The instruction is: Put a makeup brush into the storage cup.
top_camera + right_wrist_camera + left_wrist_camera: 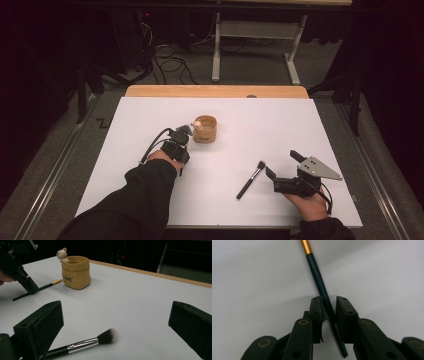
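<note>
Left gripper point(328, 305) clamped on thin dark-handled brush with gold ferrule point(320, 281) lying on white table point(260, 125) beside tan bag-shaped pot point(205, 129); pickup step, next probably lift, tip into pot; right gripper point(283, 164) open.

One bit of lettering: a short dark word printed on the front of the tan pot point(75, 272), low on the wall facing the right gripper view. Too small and blurred to read for certain; the letters can't be made out. In the high view the same pot point(205, 129) shows a faint dark mark on its side, also unreadable. Nothing else legible: no brand, number or sign that can be read on the other things.
</note>
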`<state>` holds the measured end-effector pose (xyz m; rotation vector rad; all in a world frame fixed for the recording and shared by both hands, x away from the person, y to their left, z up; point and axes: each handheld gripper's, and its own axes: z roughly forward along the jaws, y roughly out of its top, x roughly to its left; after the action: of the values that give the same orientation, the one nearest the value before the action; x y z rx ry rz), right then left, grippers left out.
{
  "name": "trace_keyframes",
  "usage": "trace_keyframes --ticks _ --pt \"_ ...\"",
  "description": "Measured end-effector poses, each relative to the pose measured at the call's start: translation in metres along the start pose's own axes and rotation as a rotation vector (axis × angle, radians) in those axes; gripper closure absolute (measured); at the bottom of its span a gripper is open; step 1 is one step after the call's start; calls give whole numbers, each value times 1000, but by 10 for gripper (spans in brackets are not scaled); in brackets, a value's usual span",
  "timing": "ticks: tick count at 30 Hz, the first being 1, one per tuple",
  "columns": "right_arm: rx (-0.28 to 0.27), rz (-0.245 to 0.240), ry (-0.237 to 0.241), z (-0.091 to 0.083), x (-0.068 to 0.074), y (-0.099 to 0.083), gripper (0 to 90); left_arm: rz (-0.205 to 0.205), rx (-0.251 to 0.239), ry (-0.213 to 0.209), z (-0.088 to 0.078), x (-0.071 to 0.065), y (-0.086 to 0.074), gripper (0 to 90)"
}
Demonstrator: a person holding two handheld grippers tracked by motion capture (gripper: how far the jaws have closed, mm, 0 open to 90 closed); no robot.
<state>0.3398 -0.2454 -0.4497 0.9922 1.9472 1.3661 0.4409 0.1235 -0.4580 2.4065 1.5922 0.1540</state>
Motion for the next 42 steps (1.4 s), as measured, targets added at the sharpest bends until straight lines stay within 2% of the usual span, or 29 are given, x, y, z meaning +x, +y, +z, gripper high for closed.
trace_keyframes --ticks 4,15,18,27,37,42 --pt "-2 0 -1 0 0 0 3 -3 0 1 0 2 0 820" --pt "-3 1 -1 0 0 0 4 -2 3 0 0 3 0 837" --pt "-3 1 -1 0 0 0 3 8 -1 16 -1 4 0 842" --pt "-4 3 -1 0 0 0 3 25 2 27 -3 9 -3 842" --pt "-4 1 -2 0 0 0 4 22 -34 0 -14 22 -12 842" --pt "-3 0 -3 0 0 0 3 28 -84 -50 -17 31 -19 842"
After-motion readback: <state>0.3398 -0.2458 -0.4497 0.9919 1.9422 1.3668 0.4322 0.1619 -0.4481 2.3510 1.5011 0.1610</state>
